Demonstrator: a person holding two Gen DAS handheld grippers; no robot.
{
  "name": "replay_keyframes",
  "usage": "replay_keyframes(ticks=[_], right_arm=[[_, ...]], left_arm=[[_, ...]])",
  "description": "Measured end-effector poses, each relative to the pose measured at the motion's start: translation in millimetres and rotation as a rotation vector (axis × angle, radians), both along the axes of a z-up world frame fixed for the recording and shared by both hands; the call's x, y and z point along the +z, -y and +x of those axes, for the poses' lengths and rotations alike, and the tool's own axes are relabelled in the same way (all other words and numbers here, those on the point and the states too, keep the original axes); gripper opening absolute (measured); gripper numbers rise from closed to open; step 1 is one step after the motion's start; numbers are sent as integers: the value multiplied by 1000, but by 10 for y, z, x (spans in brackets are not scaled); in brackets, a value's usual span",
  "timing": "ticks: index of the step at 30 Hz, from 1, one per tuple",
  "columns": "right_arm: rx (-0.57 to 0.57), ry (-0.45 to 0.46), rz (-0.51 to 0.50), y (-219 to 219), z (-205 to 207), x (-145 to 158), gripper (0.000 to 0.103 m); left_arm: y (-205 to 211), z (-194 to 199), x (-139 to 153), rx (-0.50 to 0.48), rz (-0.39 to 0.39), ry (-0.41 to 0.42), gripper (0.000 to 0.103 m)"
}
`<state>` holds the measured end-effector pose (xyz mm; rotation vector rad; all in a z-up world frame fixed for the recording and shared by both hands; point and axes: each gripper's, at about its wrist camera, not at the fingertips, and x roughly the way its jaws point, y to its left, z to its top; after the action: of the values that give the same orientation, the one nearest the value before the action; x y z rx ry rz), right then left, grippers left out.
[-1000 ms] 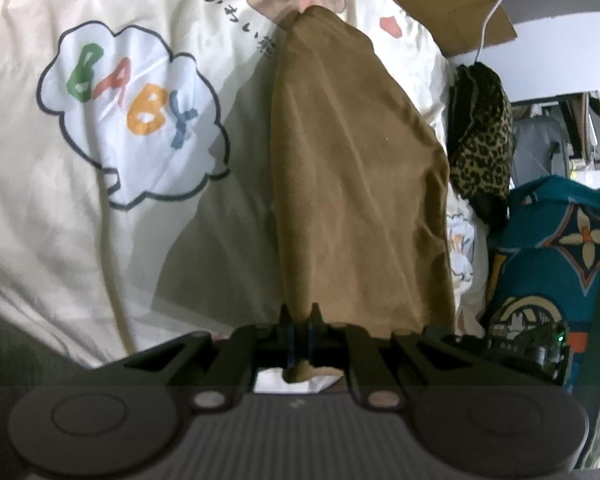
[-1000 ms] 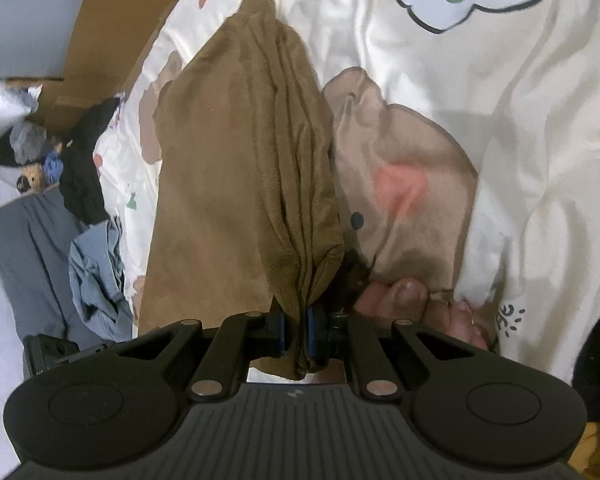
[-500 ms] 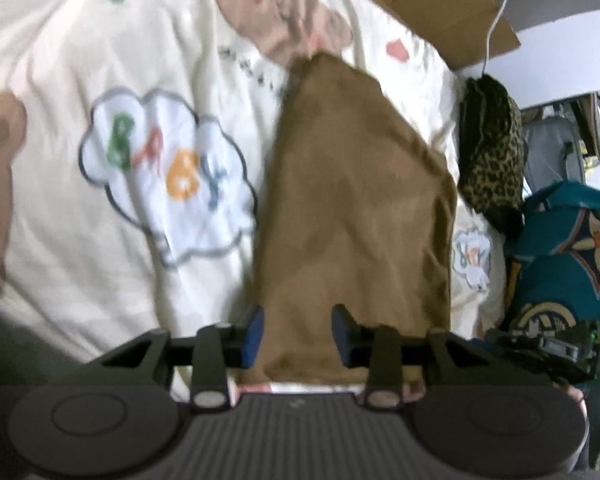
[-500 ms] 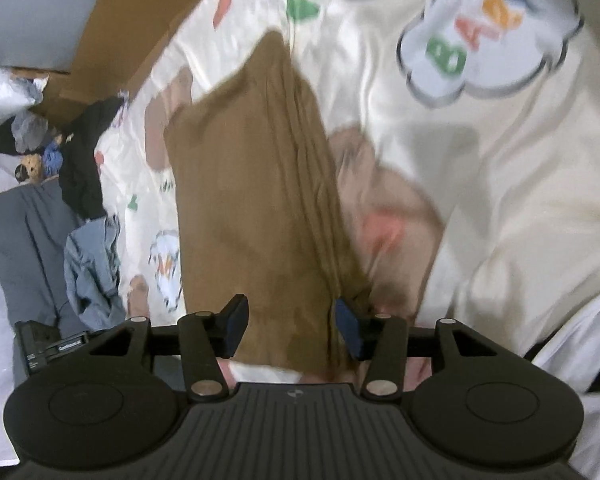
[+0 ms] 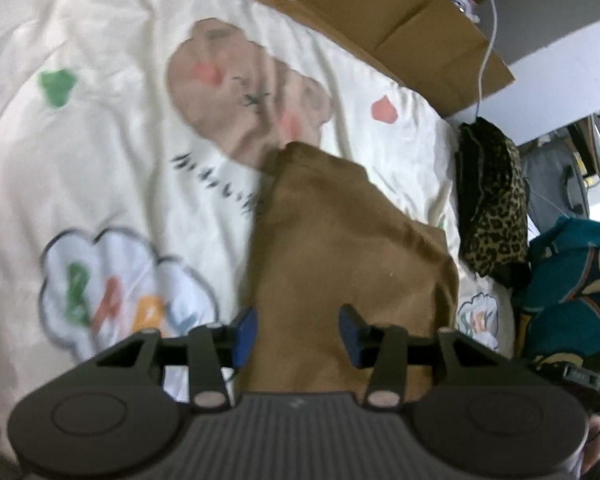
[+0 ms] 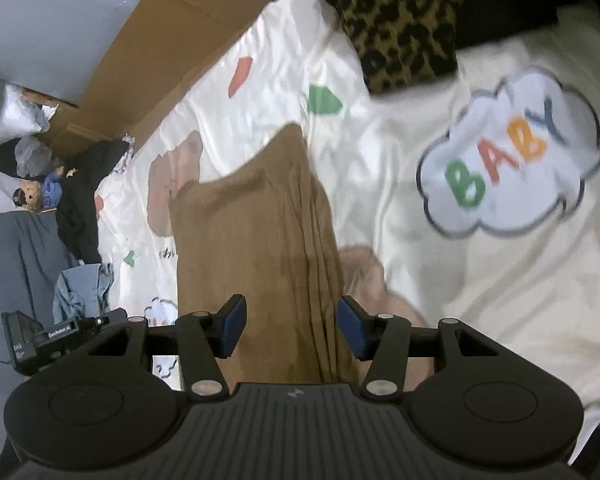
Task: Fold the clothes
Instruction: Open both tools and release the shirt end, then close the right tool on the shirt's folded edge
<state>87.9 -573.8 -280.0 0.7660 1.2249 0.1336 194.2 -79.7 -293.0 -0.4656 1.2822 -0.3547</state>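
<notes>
Two tools, left and right, have just opened above brown garment; bedsheet reads "BABY".

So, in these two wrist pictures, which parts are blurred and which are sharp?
Left wrist view: the cream blanket and its prints are smeared, the brown garment is soft; the left gripper is sharp. Right wrist view: the BABY cloud print is streaked, the right gripper is crisp. Both views bend at the edges.

One brown garment, one leopard-print cloth, one printed quilt (cream), two grippers.
</notes>
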Motion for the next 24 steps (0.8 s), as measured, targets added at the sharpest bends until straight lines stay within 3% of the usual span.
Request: replay_keyframes(ticks=[8,15,24], right_arm=[[36,31,-32,-40,468,-4,57],[67,20,-77,-180,639,-134,57],[0,17,-86,-251,929,-542,57]], left_arm=[[164,425,-308,-43,24,84,56],[175,653,-618,-59,-14,105,56],[133,663,-906,-22,-92,49,54]])
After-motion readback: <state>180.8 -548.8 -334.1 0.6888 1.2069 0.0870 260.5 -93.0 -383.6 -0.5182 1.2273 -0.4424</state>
